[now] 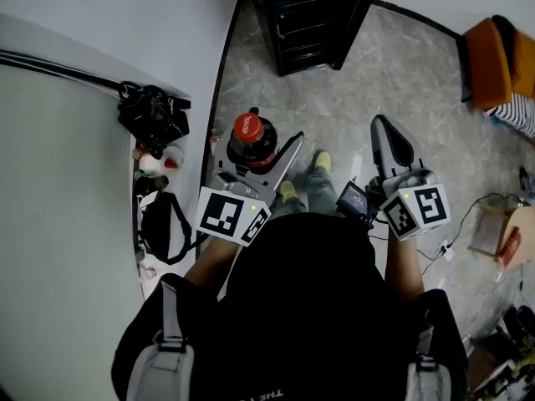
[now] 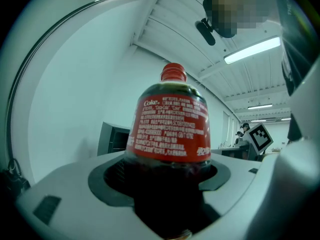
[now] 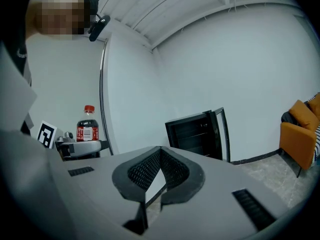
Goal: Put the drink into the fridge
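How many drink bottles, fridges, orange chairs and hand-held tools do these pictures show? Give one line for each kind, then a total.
drink bottle: 1
fridge: 1
orange chair: 1
tools: 2 (left tool, right tool)
Total: 5

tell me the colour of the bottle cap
The bottle cap is red, clearest in the left gripper view.
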Demonstrator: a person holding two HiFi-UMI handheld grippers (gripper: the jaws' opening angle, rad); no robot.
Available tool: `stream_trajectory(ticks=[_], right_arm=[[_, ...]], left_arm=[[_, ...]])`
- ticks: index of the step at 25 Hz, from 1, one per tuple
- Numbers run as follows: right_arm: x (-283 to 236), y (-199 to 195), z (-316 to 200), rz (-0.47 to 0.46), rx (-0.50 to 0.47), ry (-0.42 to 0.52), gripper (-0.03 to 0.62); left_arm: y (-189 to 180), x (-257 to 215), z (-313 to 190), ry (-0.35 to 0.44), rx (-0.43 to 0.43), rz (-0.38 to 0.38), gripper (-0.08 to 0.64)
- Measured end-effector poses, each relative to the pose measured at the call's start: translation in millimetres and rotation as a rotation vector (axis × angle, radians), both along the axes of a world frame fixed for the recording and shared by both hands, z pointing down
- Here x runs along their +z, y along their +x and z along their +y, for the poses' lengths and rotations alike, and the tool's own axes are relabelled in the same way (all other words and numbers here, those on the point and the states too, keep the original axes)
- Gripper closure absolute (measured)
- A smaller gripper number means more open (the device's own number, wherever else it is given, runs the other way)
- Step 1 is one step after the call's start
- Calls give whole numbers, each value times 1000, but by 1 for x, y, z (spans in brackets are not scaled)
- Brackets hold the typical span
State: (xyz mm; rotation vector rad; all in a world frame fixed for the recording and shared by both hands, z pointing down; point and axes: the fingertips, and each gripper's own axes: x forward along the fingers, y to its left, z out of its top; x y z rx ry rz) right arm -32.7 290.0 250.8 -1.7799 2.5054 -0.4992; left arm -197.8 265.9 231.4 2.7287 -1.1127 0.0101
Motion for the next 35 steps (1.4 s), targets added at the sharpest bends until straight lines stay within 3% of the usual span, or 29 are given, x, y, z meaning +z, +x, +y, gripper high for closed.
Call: stream_trajectory(ticks=[7, 15, 35], right_arm=[[3, 19, -39, 38, -32, 15, 583], [0, 69, -78, -53, -33, 34, 583], [18, 118, -128, -75, -78, 22, 583]], left_arm=[[26, -4, -36, 23, -13, -22, 213], [86, 2, -72, 0, 29, -17, 213], [133, 5, -116, -4, -33, -46, 213]])
